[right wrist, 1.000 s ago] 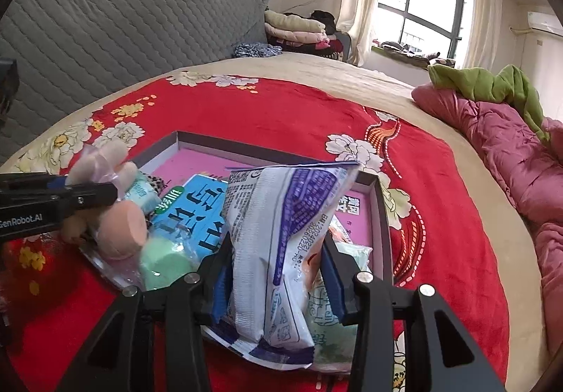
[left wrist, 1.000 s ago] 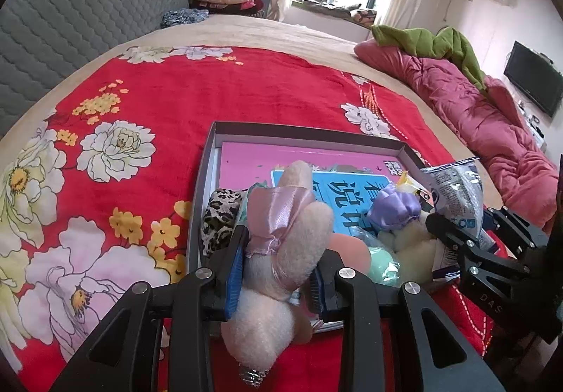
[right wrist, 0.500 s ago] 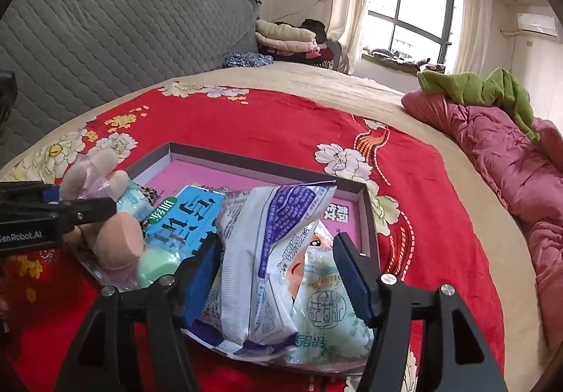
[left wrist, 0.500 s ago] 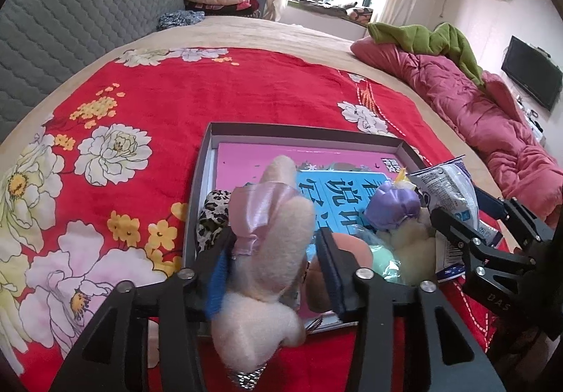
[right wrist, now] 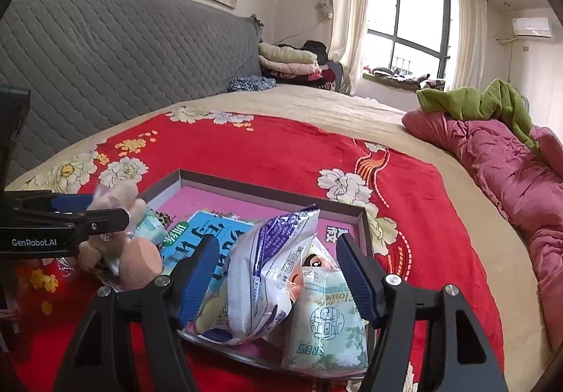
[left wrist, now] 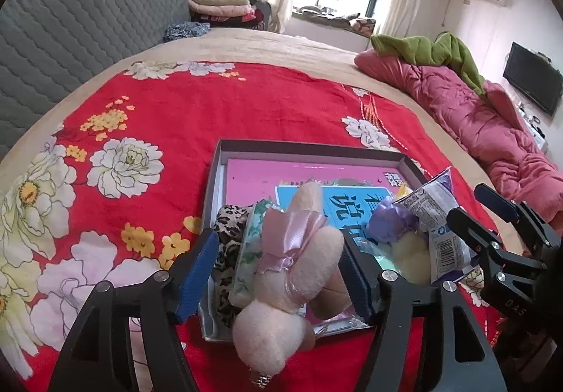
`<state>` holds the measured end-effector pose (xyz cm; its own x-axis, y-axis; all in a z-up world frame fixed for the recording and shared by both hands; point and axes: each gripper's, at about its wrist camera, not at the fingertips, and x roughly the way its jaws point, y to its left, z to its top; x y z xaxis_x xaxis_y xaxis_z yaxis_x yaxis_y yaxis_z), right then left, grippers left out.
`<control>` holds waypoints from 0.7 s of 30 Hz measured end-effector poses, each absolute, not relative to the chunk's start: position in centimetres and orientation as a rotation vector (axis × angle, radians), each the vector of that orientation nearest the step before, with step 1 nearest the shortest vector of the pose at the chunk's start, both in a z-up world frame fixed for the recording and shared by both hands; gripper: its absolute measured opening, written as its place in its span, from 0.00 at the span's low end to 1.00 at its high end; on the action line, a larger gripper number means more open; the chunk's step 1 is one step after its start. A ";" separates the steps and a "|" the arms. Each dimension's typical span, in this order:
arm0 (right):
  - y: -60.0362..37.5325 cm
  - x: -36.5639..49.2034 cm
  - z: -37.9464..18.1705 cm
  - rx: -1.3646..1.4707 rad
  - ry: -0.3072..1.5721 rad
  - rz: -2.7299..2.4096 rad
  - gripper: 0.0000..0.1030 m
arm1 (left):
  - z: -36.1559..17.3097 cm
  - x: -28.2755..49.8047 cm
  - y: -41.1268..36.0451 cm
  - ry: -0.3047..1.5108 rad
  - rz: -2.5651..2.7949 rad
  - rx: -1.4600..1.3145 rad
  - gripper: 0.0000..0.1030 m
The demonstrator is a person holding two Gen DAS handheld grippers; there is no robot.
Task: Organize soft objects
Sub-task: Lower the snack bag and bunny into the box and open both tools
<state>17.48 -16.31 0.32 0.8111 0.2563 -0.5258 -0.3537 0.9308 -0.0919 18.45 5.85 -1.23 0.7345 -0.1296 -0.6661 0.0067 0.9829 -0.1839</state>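
Observation:
A grey box (left wrist: 306, 147) with a pink floor lies on the red floral bedspread and holds several soft items. My left gripper (left wrist: 278, 272) is open. A pale pink plush bunny with a satin bow (left wrist: 292, 272) lies loose between its jaws, over the box's near edge. My right gripper (right wrist: 278, 276) is open. A white and purple snack bag (right wrist: 267, 272) and a green tissue pack (right wrist: 327, 318) rest in the box (right wrist: 267, 191) between its jaws. The left gripper (right wrist: 91, 212) and bunny also show at the left of the right wrist view.
In the box are a leopard-print pouch (left wrist: 228, 244), a purple and cream plush (left wrist: 397, 230), a blue packet (right wrist: 207, 237) and a peach ball (right wrist: 140, 261). A pink quilt (left wrist: 492, 131) lies on the right of the bed. A grey padded headboard (right wrist: 123, 50) stands at the left.
Both grippers have opened. The left let go of the plush bunny and the right let go of the snack bag, and both items now rest in the box.

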 end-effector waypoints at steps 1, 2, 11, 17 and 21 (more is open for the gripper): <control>-16.3 17.4 0.4 -0.189 0.528 0.327 0.67 | -1.1 18.3 5.8 0.738 -0.075 -0.171 0.72; -16.3 17.3 0.6 -0.192 0.525 0.324 0.67 | -0.8 18.2 5.8 0.731 -0.072 -0.167 0.72; -16.8 16.3 1.4 -0.180 0.498 0.302 0.67 | 0.6 17.0 5.7 0.712 -0.075 -0.151 0.74; -17.3 15.2 1.9 -0.164 0.481 0.278 0.67 | 2.0 15.4 5.4 0.670 -0.054 -0.120 0.74; -17.6 14.1 2.2 -0.129 0.492 0.266 0.77 | 2.3 13.8 5.1 0.672 -0.043 -0.122 0.74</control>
